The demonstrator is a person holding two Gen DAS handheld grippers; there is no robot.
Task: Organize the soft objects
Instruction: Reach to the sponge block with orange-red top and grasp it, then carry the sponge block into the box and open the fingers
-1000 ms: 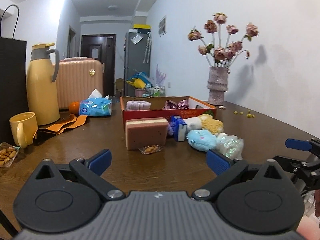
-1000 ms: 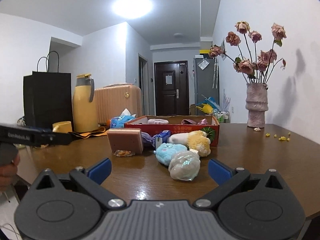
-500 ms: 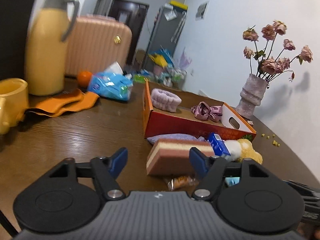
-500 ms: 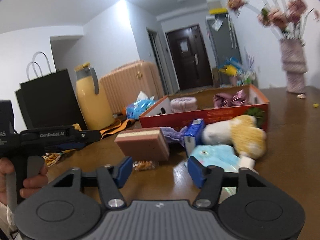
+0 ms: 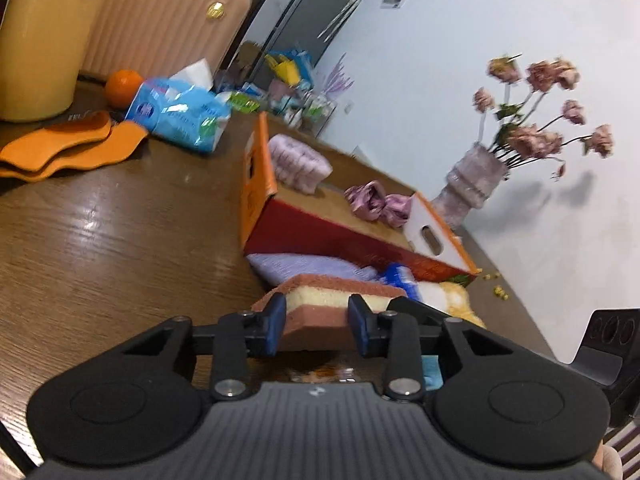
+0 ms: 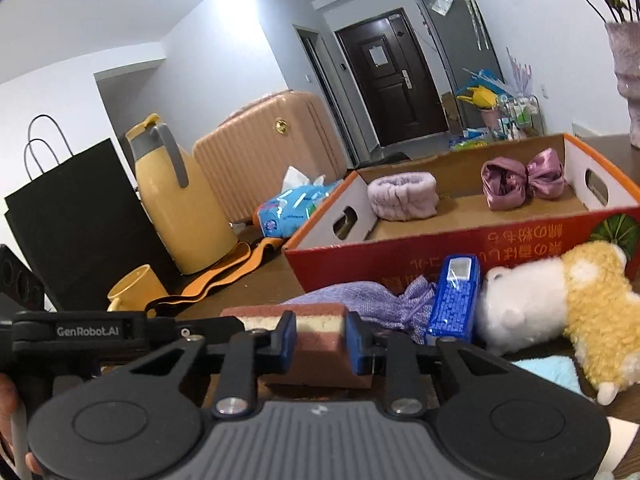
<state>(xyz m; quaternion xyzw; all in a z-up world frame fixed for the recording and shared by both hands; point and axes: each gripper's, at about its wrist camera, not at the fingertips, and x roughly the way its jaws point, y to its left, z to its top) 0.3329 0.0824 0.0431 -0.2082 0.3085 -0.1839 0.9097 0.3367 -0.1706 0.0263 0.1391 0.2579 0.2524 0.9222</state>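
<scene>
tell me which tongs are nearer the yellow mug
Left. The left tongs sit just in front of the yellow mug; the right tongs are further right, at the sponge.

A brown-and-cream layered foam sponge block (image 6: 316, 340) lies flat at the near edge. Just behind it slumps a lilac knitted cloth pouch (image 6: 368, 306). To the right lies a white-and-yellow plush toy (image 6: 560, 300) on its side, with what seems a pale blue plush (image 6: 548, 372) nearer. In the red cardboard box (image 6: 460, 240) beyond sit a lilac fluffy headband (image 6: 402, 196), left, and a mauve satin bow (image 6: 522, 178), right.
</scene>
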